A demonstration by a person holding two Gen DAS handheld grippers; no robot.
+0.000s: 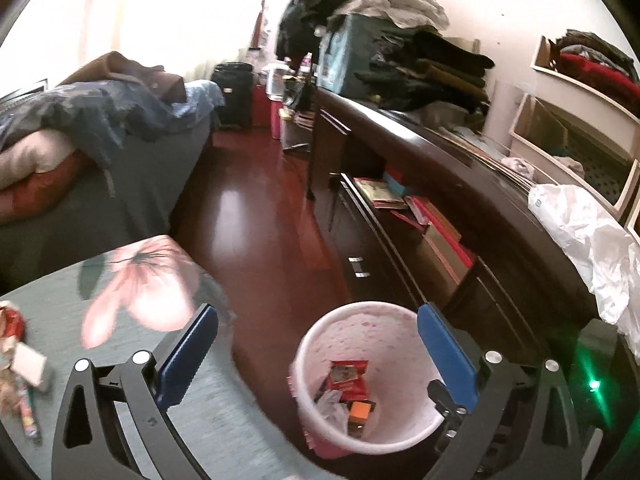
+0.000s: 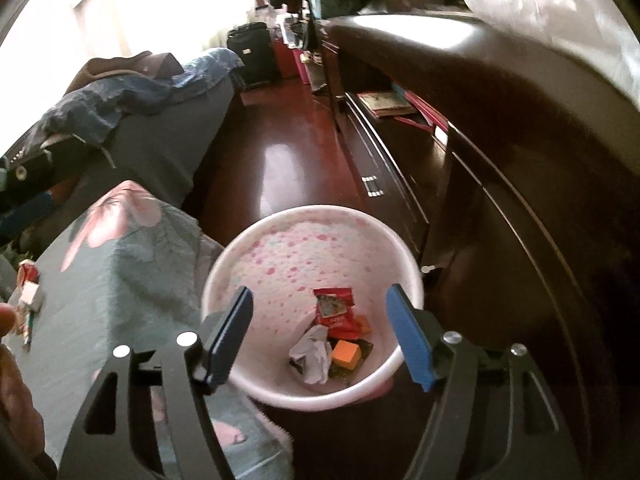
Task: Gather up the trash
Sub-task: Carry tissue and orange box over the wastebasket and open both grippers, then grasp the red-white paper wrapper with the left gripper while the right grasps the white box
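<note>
A pink-speckled white trash bin [image 1: 320, 332] [image 2: 280, 248] stands on the dark wood floor between the bed and the dresser. Inside lie a red wrapper [image 2: 334, 308] [image 1: 346, 376], an orange block [image 2: 345, 354] [image 1: 360, 410] and crumpled white paper [image 2: 314, 354]. My left gripper [image 1: 316, 356] is open and empty, above the bin's left side. My right gripper [image 2: 320, 330] is open and empty, directly over the bin. Loose wrappers and scraps [image 1: 18, 364] [image 2: 30, 300] lie on the floral bedspread at far left.
A floral grey-green bedspread [image 1: 132, 280] [image 2: 132, 264] borders the bin on the left. A dark dresser [image 1: 460, 184] [image 2: 500, 128] runs along the right, with a white plastic bag [image 1: 592, 240] on top. A strip of floor [image 1: 248, 208] lies beyond. A black suitcase [image 1: 232, 92] stands far back.
</note>
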